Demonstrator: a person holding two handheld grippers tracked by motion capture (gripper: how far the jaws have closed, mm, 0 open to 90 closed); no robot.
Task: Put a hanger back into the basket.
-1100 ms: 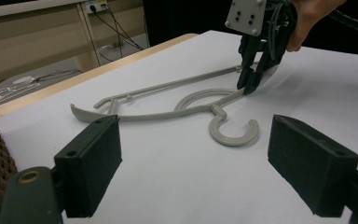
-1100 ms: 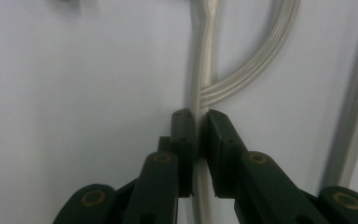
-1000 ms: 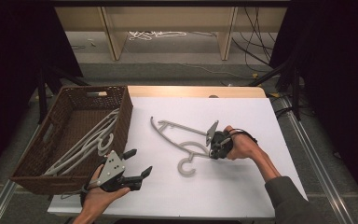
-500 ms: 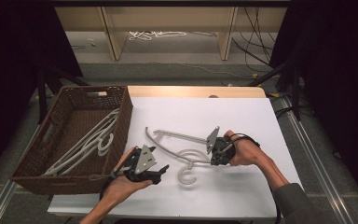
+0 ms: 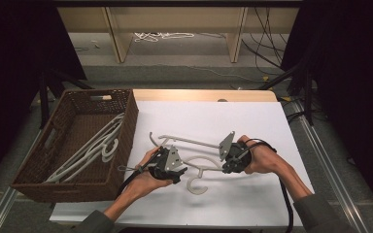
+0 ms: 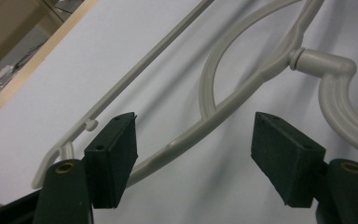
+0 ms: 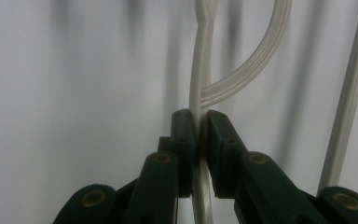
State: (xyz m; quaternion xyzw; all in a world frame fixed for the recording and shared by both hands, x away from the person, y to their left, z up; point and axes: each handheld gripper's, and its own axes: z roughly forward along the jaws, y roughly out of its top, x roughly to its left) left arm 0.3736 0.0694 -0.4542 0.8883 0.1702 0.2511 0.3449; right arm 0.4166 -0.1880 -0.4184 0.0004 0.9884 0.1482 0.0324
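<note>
The hanger (image 5: 189,160) lay on the white table (image 5: 252,121), to the right of the wicker basket (image 5: 126,121), which already held other hangers (image 5: 90,148). Its hook pointed toward the person's side, away from the basket's far rim.

The right gripper (image 5: 229,162) had its jaws clamped on the hanger's shoulder arm at the end farthest from the basket; the right gripper view showed both pads pressed flat against the thin moulded strip (image 7: 200,93). The left gripper (image 5: 172,170) stood at the end nearer the basket. Its jaws had just been closing, yet they remained apart, with the shoulder arm (image 6: 191,133) passing between the pads untouched.

The hanger appeared to be light, rigid moulded plastic with a smooth, likely slippery surface. A single grip at one end would probably let it pivot. The flat shoulder arm offered the best purchase; the round hook and thin lower bar seemed less secure.
</note>
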